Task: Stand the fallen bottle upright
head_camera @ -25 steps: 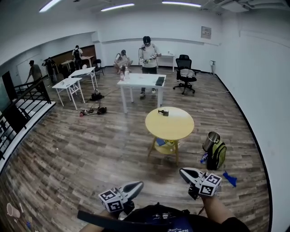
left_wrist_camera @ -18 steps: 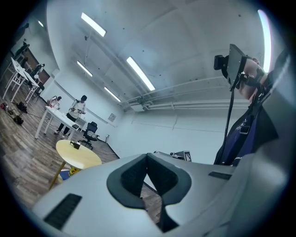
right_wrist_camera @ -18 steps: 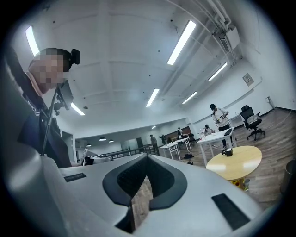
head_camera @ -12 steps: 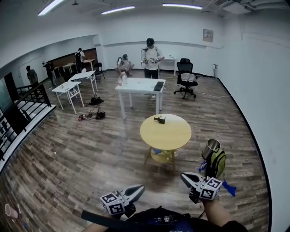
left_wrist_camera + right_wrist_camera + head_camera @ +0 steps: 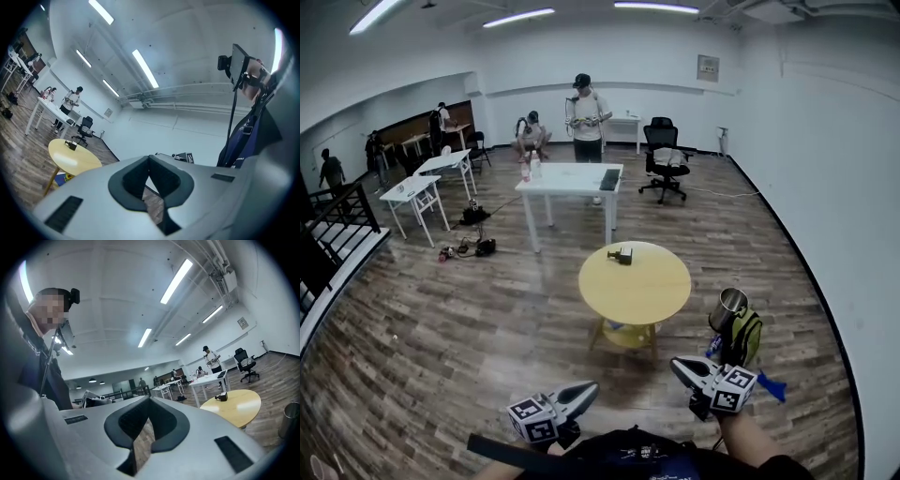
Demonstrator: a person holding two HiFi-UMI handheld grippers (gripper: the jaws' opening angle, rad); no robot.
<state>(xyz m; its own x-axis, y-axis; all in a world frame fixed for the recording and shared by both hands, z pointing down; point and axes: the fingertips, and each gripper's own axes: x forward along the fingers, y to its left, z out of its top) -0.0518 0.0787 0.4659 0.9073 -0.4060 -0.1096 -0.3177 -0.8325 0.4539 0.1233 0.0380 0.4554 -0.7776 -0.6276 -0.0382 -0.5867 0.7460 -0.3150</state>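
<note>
- Your left claw (image 5: 149, 159) is closed: the tips meet, nothing sits between them, and only floor shows through the gap behind the pads. Its marker cube (image 5: 532, 419) carries black-and-white square patterns and no letters.
- Only the left gripper view shows the head-mounted rig (image 5: 236, 63) above you. It also shows a small white print on your dark top (image 5: 248, 136), too small to read.
- The yellow round surface (image 5: 635, 281) stands ahead of both claws and well apart from them, roughly between their lines. What looks like a small dark bottle (image 5: 621, 255) lies on its side there, toward the far left edge. Any label on it is too small to make out.
- Farther beyond the claws is a white surface (image 5: 572, 178), with a person (image 5: 586, 117) standing behind it. A framed sign (image 5: 708, 67) hangs on the back wall, and its writing is unreadable.
- Your right claw (image 5: 149, 399) is also closed tip to tip and empty.
- Just ahead of the right claw and to its right, a metal cup (image 5: 729, 307) sits on top of a green backpack (image 5: 750, 337). The right gripper view catches only the cup, at its lower right edge. The backpack shows in the head view alone.
</note>
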